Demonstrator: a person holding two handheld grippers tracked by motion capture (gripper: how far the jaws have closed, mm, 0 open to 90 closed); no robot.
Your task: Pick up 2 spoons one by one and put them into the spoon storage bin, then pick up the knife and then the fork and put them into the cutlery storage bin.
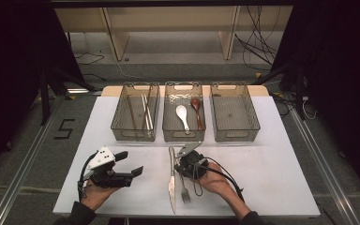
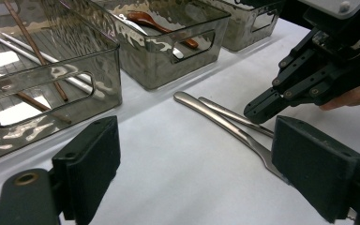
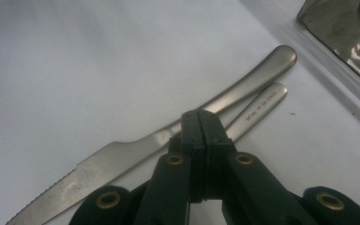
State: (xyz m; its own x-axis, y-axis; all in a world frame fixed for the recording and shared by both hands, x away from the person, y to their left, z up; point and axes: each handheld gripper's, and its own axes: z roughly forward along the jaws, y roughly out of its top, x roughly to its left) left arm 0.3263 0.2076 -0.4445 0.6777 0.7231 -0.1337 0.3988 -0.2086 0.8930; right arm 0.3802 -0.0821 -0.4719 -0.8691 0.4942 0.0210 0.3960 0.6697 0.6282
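White tabletop (image 1: pixel 272 178) carries a steel knife (image 3: pixel 122 157) with a serrated blade beside a slimmer fork (image 2: pixel 243 136). Right gripper (image 3: pixel 200 123), jaws clenched together, hovers over their handles, seemingly touching neither. Left gripper (image 2: pixel 197 168) rests released, empty.

Black left claw (image 1: pixel 130 163), grey dotted plate; right claw (image 1: pixel 186 151), trailing black cable; dark sleeves.

bare table (image 1: pixel 272 164) right of fork (image 1: pixel 184 191), 3 bins (image 1: pixel 235 112) (far edge) blocking
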